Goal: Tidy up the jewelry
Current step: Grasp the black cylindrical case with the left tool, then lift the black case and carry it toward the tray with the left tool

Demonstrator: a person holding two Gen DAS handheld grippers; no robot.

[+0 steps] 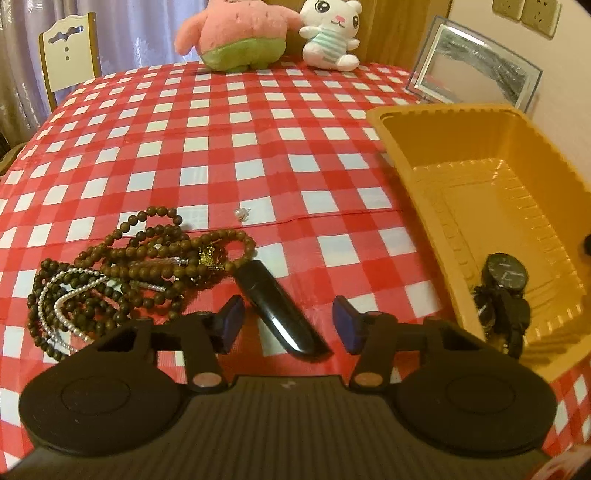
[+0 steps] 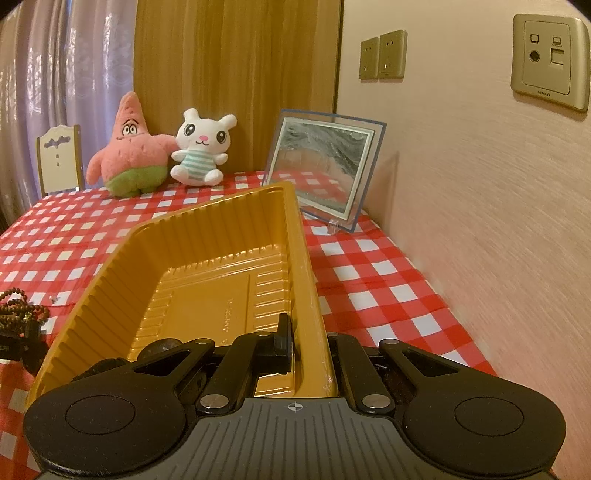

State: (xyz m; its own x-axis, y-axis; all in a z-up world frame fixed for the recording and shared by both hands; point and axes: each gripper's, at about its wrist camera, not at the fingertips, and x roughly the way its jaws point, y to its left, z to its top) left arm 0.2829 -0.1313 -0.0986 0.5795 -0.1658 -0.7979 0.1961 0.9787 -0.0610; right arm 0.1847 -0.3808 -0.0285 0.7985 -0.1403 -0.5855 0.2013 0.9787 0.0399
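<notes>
Pinching the ribbed yellow plastic tray (image 2: 236, 258) wall, the right gripper (image 2: 308, 343) steadies it while the left gripper (image 1: 288, 325) straddles, spread, a glossy black tube (image 1: 277, 314) beside tangled wooden beads (image 1: 147, 254).

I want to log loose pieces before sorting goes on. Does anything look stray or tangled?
Yes. A small pearl stud lies alone on the tablecloth, apart from the rest. The brown bead strands and a pearl strand lie knotted in one heap. Only the watch is in the yellow tray.

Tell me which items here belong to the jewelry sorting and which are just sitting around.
Job: bead strands, pearl strand, small earring, black case, watch, yellow tray.
Bystanders: pink plush, white plush, picture frame.
</notes>
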